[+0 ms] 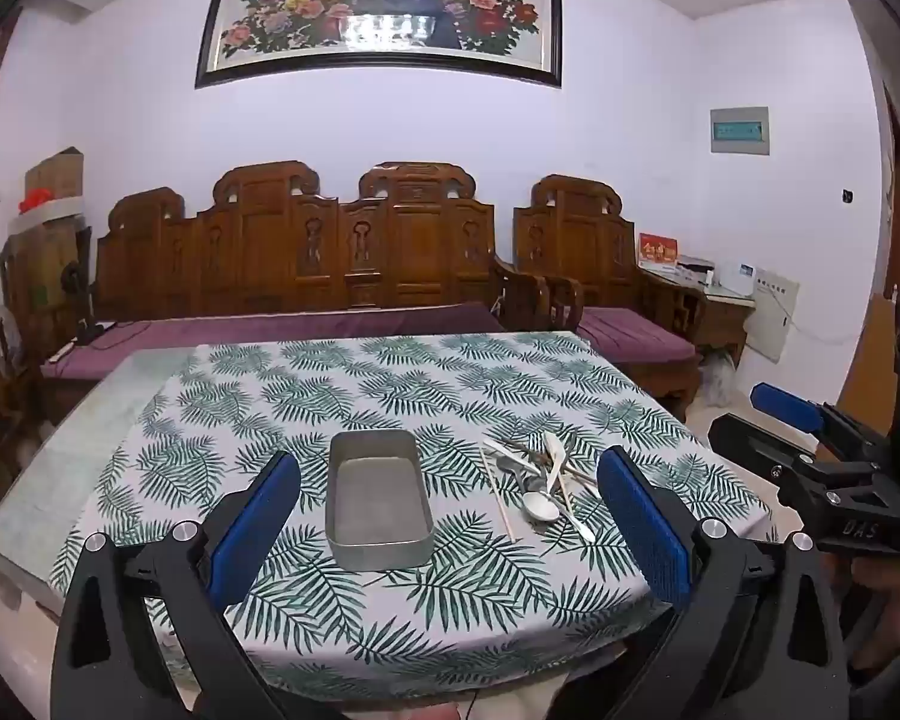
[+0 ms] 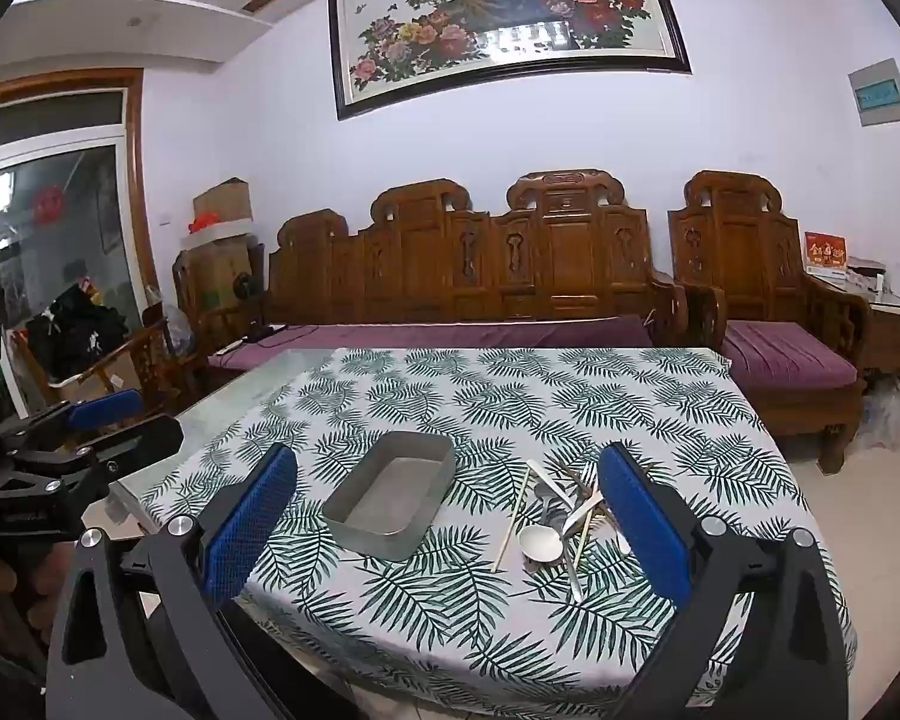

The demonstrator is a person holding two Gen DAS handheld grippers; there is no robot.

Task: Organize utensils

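On the counter [image 1: 114,420], spread with a fern-print cloth [image 2: 570,396], an empty grey metal tray [image 1: 379,498] stands just left of a loose heap of utensils [image 1: 537,480]: several steel spoons, what look like pale ceramic or plastic ones, and wooden chopsticks, crossed over one another and touching. One pale chopstick [image 2: 510,521] lies apart between heap and tray. The pieces are likely light, stiff and thin; the polished metal probably slides against the pads, and low-lying handles are hard to get under, so the best hold seems to be mid-handle on a piece that rides on top of the pile, or on the lone chopstick across its middle. A round spoon bowl [image 2: 543,542] faces up at the near edge. Both tongs are released and grasp nothing: the left tongs [image 1: 450,516] hang before the tray, the right tongs [image 2: 450,519] before the heap, each short of the counter's things.
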